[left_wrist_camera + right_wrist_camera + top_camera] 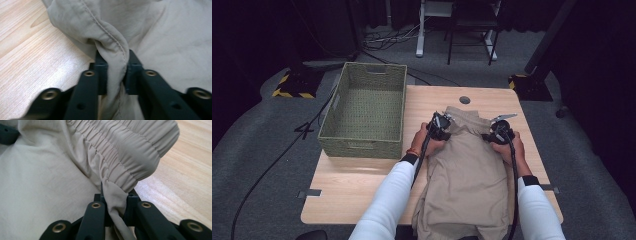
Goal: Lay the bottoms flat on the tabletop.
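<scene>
While the trousers lie flat, each claw pinches their waistband.

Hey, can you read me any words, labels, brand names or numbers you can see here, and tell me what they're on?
None. The beige trousers, the green woven basket and the wooden table carry no readable text, label or number. The yellow and black stripes on the floor are a pattern, not writing.

My left black two-jaw gripper and right black two-jaw gripper both clamped tight on fabric folds; white-sleeved forearms reach forward, roughly parallel.
</scene>
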Motion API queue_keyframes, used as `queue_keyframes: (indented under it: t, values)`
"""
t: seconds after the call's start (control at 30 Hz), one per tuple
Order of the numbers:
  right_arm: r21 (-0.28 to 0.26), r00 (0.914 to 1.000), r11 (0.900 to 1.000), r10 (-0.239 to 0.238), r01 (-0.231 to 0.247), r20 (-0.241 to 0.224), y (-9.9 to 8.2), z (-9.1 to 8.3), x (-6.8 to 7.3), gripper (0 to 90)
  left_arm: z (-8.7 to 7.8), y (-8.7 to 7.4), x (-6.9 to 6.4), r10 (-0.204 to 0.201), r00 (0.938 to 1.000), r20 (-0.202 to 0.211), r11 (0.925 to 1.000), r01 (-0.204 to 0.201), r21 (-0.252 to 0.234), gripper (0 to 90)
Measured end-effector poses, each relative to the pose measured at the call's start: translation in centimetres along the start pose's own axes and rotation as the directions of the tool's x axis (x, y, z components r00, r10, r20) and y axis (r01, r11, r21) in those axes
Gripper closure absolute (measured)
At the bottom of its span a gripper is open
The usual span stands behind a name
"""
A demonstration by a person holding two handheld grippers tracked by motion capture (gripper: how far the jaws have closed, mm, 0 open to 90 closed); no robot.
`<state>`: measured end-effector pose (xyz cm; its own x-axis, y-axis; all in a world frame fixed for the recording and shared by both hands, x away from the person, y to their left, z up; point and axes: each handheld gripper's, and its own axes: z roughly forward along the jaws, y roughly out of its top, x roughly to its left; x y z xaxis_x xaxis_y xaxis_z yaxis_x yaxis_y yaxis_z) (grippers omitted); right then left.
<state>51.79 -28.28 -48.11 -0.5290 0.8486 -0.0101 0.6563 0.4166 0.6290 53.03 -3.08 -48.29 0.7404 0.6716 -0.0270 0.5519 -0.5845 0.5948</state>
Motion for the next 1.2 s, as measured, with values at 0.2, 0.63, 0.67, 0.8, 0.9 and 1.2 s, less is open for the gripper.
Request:
queue_keyframes:
  t: [0.2,0.63,0.67,0.8,0.9,1.2]
  values:
    - [-0.042,0.9996,0.9991,-0.010,0.011,0.028,0.4,-0.8,-0.3,85.1,-0.2,0.6,-0.4,0.036,0.9982,-0.048,0.9993,-0.036,-0.013,86.8]
    - [-0.185,0.9957,0.9822,-0.014,0.031,0.091,3.5,-4.8,-0.9,86.5,-3.4,2.8,-0.6,0.036,0.9879,-0.151,0.9847,-0.061,-0.163,87.7]
    - [-0.201,0.9947,0.9787,-0.023,0.043,0.100,3.9,-5.3,-0.9,86.5,-3.7,3.0,-0.6,0.033,0.9862,-0.162,0.9812,-0.063,-0.182,87.7]
    - [-0.253,0.9919,0.9655,-0.030,0.060,0.123,5.4,-7.1,-0.8,86.6,-5.3,4.0,-0.4,0.016,0.9795,-0.201,0.9673,-0.066,-0.245,87.9]
    - [-0.298,0.9912,0.9520,-0.031,0.069,0.129,6.3,-8.3,-0.7,86.6,-6.6,4.8,-0.3,-0.002,0.9729,-0.231,0.9542,-0.068,-0.291,88.0]
    - [-0.390,0.9922,0.9170,-0.039,0.083,0.118,7.1,-10.9,0.0,86.6,-9.7,5.2,-0.2,-0.023,0.9762,-0.216,0.9216,-0.063,-0.383,87.8]
